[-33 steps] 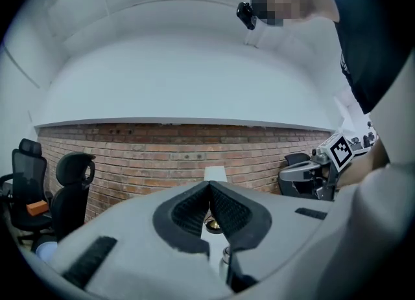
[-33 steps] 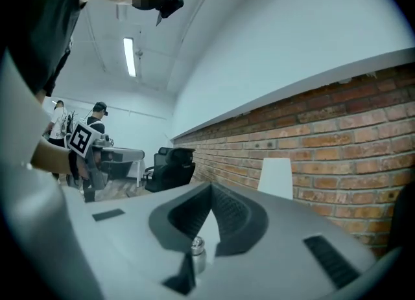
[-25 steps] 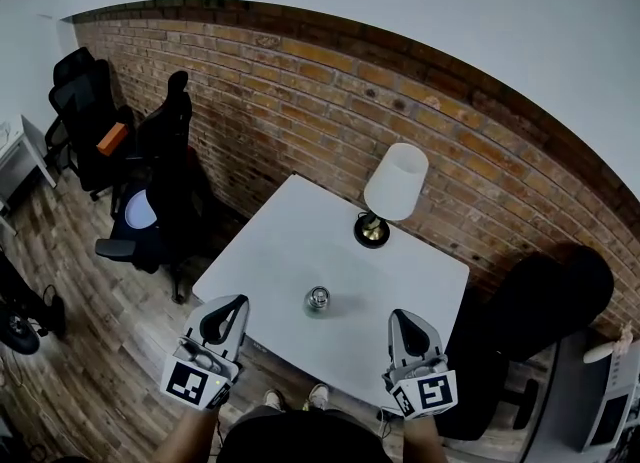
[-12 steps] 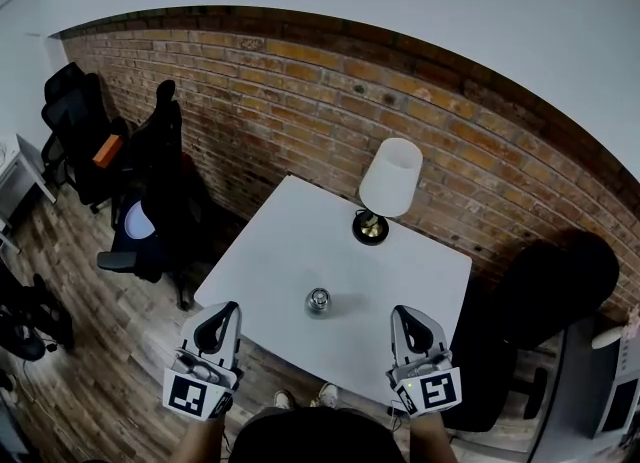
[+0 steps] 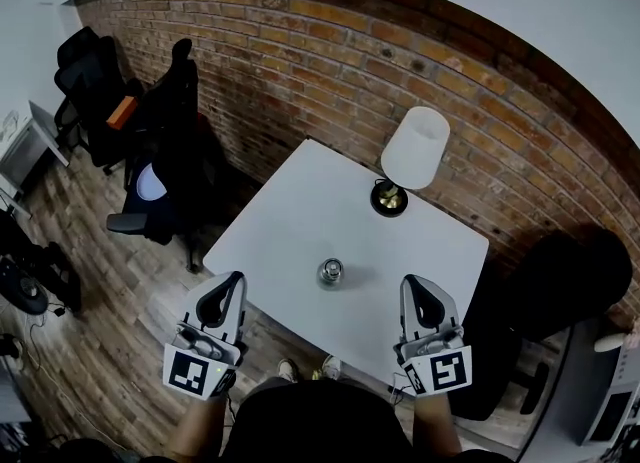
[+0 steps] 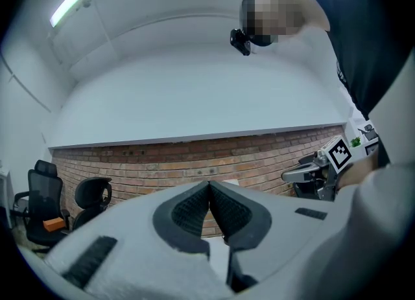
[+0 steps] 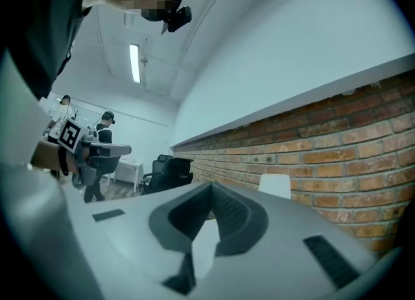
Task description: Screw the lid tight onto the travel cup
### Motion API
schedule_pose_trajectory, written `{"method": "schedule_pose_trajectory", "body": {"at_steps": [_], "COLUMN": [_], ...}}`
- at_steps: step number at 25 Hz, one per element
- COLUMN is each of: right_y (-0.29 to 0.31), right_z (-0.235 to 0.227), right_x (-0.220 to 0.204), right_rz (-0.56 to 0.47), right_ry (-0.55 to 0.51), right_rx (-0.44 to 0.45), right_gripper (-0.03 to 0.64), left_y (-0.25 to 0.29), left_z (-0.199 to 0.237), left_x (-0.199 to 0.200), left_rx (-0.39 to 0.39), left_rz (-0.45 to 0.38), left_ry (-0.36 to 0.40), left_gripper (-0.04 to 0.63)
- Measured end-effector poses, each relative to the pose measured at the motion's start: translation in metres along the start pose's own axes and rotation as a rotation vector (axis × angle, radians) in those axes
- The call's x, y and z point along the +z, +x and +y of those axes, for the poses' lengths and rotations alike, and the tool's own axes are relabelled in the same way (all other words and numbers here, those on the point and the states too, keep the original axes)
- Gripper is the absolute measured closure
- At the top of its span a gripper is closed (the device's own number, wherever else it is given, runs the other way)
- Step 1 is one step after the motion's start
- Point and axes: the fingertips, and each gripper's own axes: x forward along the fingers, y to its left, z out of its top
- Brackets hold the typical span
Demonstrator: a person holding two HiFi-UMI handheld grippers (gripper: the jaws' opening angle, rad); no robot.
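Observation:
A small metal travel cup (image 5: 330, 272) stands near the front middle of the white table (image 5: 300, 221) in the head view. My left gripper (image 5: 227, 286) hovers off the table's front left corner, its jaws shut with nothing between them. My right gripper (image 5: 419, 291) hangs at the front right edge, also shut and holding nothing. Both point toward the brick wall, apart from the cup. In the left gripper view the pads (image 6: 209, 185) meet; in the right gripper view the pads (image 7: 211, 188) also meet. The cup does not show in either gripper view.
A table lamp (image 5: 410, 156) with a white shade stands at the table's back right. Black office chairs (image 5: 165, 141) sit to the left by the brick wall (image 5: 330, 41). A dark seat (image 5: 560, 281) is at the right. People stand far off in the right gripper view.
The head view has shifted, so the table and lamp sit slightly lower and to the right. Both grippers stay shut at the table's front edge.

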Motion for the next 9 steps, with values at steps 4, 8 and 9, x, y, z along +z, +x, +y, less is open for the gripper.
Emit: {"method": "schedule_pose_trajectory", "body": {"at_steps": [4, 8, 9], "right_y": [0.0028, 0.0050, 0.0055], "right_z": [-0.0026, -0.0043, -0.0045], "right_x": [-0.0035, -0.0044, -0.0047], "right_rz": [0.001, 0.002, 0.002], "right_ry": [0.005, 0.004, 0.004], "right_rx": [0.005, 0.008, 0.009], "right_gripper": [0.604, 0.604, 0.604], "left_y": [0.0006, 0.0028, 0.0034], "left_z": [-0.0001, 0.0007, 0.0007], "left_x": [-0.0027, -0.0036, -0.0035], "left_rx": [0.007, 0.010, 0.011], "left_rz": [0.007, 0.010, 0.008], "left_ry": [-0.002, -0.003, -0.004], "left_gripper": [0.571, 0.571, 0.571]}}
